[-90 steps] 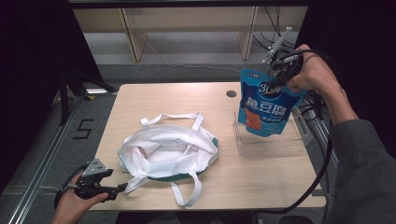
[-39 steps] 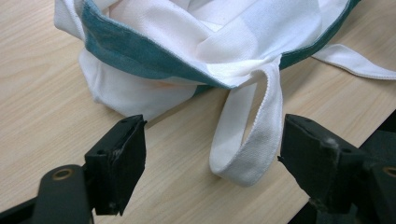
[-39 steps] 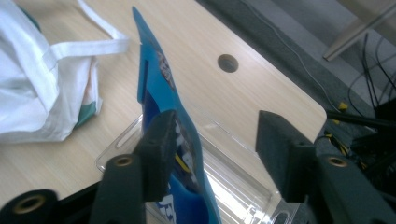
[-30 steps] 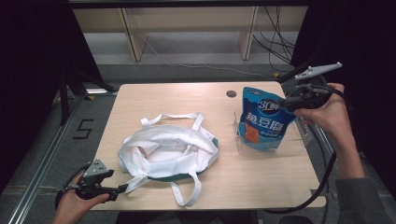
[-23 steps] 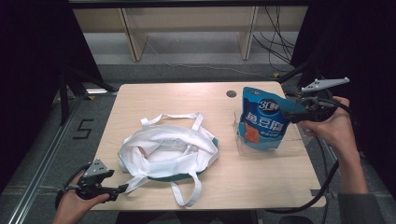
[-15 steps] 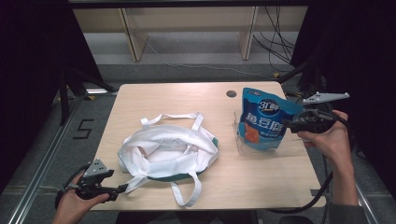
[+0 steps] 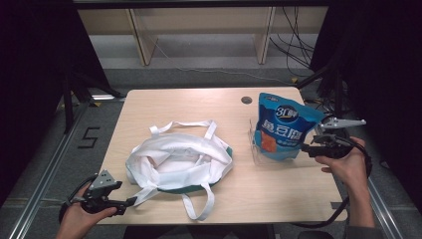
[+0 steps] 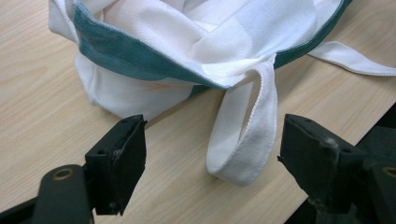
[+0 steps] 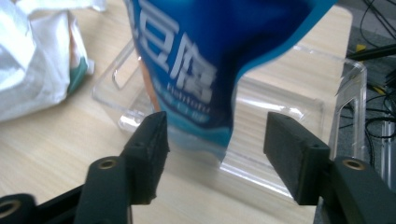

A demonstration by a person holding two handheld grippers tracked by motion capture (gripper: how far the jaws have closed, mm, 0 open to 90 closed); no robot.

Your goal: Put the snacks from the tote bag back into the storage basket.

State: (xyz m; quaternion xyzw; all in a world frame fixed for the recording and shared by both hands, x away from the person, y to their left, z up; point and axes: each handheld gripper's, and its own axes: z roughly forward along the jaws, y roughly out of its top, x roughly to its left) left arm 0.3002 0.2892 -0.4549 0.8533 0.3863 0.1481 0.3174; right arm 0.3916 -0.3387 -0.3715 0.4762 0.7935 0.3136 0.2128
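Note:
A blue pouch (image 7: 283, 127) with white lettering stands upright in a clear plastic tray (image 7: 257, 153) on the right of the table. My right gripper (image 7: 304, 148) is low at the pouch's right side. Its jaws have just been closing but remain open, and the pouch's lower corner (image 9: 196, 126) sits between them unpressed. A white tote bag (image 7: 176, 162) with green trim lies slumped at centre left. At the front left corner, my left gripper (image 7: 130, 201) is open, and a loop of the bag's strap (image 8: 243, 149) lies loose between its pads.
The tray's far wall (image 9: 348, 88) rises behind the pouch. A round cable hole (image 7: 246, 99) sits near the table's back edge. Another strap (image 7: 199, 204) trails toward the front edge. Shelving and cables stand beyond the table.
The right gripper let go of the pouch's top after setting it in the tray, then sank along its right side to its base. The left gripper and the bag have not moved.

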